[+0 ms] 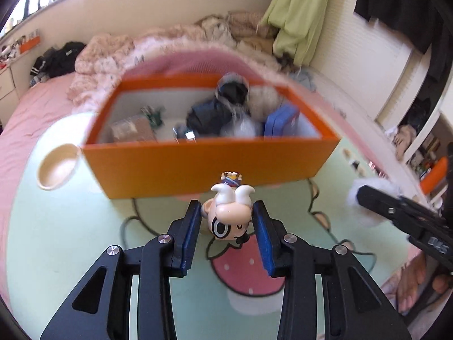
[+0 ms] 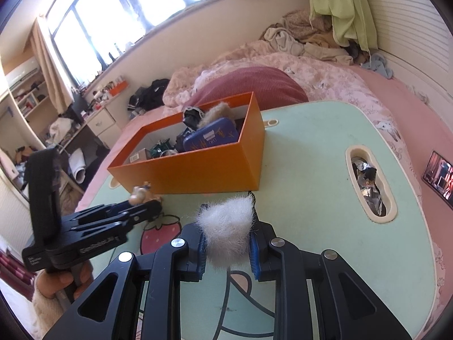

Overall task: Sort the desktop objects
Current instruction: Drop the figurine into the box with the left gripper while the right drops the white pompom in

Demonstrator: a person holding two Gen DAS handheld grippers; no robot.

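My left gripper (image 1: 228, 221) is shut on a small cartoon figurine (image 1: 230, 215) with white horns and a crown, held above the mint table (image 1: 70, 240) just in front of the orange box (image 1: 209, 167). My right gripper (image 2: 226, 240) is shut on a white fluffy pom-pom (image 2: 228, 231), held above the table near the box (image 2: 198, 170). The box holds a blue tin (image 2: 211, 138), dark items and a furry object. The right gripper with the pom-pom shows at the right of the left wrist view (image 1: 368, 198). The left gripper with the figurine (image 2: 138, 194) shows in the right wrist view (image 2: 153, 208).
A cream dish-shaped recess (image 1: 58, 167) sits left of the box. An oval slot (image 2: 368, 181) in the table holds crumpled foil. The table stands on a pink bed with rumpled bedding (image 2: 254, 65) behind. A phone (image 2: 438, 178) lies on the bed at right.
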